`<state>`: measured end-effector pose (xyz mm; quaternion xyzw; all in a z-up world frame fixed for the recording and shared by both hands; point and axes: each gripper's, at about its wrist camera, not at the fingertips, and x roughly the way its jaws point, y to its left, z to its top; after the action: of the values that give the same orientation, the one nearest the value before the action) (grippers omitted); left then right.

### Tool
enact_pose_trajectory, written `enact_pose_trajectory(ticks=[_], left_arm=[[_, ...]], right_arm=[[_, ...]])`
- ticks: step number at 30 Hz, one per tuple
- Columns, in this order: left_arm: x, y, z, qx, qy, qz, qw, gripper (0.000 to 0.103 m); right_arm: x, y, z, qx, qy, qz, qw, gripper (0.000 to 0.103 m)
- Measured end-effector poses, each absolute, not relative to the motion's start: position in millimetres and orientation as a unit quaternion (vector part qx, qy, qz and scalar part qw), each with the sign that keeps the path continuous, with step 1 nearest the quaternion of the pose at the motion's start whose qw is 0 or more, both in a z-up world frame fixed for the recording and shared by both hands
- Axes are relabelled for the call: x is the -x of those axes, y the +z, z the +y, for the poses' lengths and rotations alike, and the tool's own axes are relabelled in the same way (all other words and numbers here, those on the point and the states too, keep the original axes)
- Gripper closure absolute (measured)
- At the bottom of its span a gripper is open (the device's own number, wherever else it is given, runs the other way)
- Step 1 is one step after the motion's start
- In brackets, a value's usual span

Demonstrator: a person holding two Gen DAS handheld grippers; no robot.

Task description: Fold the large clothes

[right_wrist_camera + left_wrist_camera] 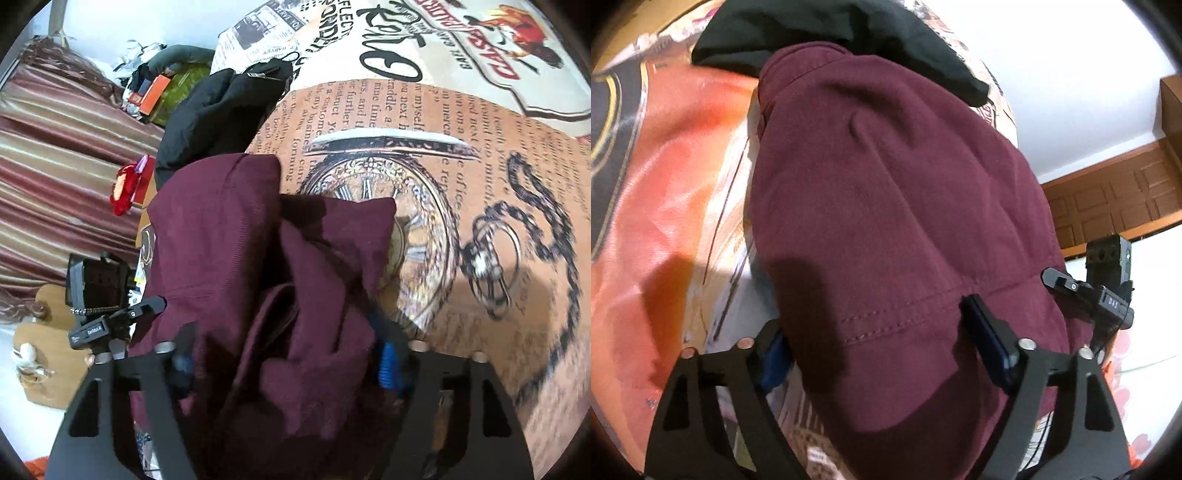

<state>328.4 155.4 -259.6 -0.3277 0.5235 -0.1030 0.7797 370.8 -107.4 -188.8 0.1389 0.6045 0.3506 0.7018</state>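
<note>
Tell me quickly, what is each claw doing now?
Left claw: open, astride the maroon garment.
Right claw: open, with bunched maroon cloth between its fingers.

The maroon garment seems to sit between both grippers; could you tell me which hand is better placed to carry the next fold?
Probably the left. The left gripper straddles a flat, stitched hem of the maroon garment, fingers wide apart. The right gripper is buried in bunched folds, so its hold is less tidy.

Open printed bedspread [480,206] toward 2 o'clock; blocked at 12 by maroon garment [229,236], black garment [218,110] beyond.
</note>
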Motion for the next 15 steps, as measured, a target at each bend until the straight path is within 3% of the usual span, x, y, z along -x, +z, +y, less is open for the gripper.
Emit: enact_pose_trajectory(ticks=[5, 8, 15], left_arm=[[-311.4, -228.5, 149.9, 0.303, -0.111, 0.512, 0.796, 0.047], [-297.0, -201.6, 147.4, 0.3, -0.117, 0.495, 0.807, 0.06], [-278.6, -126.6, 152.5, 0.265, -0.116, 0.437, 0.852, 0.066]], right_arm=[[-350.1, -168.7, -109.2, -0.123, 0.335, 0.604, 0.713, 0.063], [-331.9, -148.2, -109.1, -0.11, 0.338, 0.59, 0.725, 0.067], [-317.9, -85.6, -90.7, -0.097, 0.355, 0.528, 0.766, 0.068]])
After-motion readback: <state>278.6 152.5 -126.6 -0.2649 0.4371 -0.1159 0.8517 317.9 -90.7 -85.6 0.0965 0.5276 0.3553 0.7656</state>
